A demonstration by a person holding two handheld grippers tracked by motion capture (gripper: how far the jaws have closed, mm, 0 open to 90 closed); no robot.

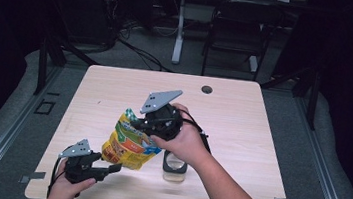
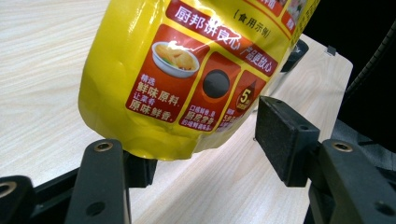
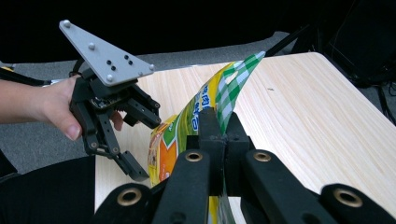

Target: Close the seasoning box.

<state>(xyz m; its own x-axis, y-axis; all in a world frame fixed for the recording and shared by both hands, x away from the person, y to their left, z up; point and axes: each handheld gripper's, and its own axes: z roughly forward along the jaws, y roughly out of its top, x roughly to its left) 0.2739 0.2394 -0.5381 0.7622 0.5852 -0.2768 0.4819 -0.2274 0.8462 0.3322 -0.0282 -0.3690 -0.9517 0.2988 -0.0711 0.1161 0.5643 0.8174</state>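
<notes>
A yellow printed bag (image 1: 129, 144) hangs tilted above the wooden table (image 1: 243, 117). My right gripper (image 1: 139, 121) is shut on the bag's green-checked top edge (image 3: 233, 88), its jaws pinched together on the film (image 3: 219, 140). The left gripper (image 1: 114, 166) sits low near the table's front left with its jaws spread. In the left gripper view the bag's bottom (image 2: 187, 93) hangs between and just above the two pads (image 2: 280, 140), which stand apart from it. The right gripper view shows the left gripper (image 3: 147, 147) open beside the bag's lower end.
A small clear jar with a black rim (image 1: 175, 167) stands on the table just right of the bag, under the right forearm. A round cable hole (image 1: 207, 89) lies near the far edge. A chair (image 1: 237, 31) and desk legs stand beyond the table.
</notes>
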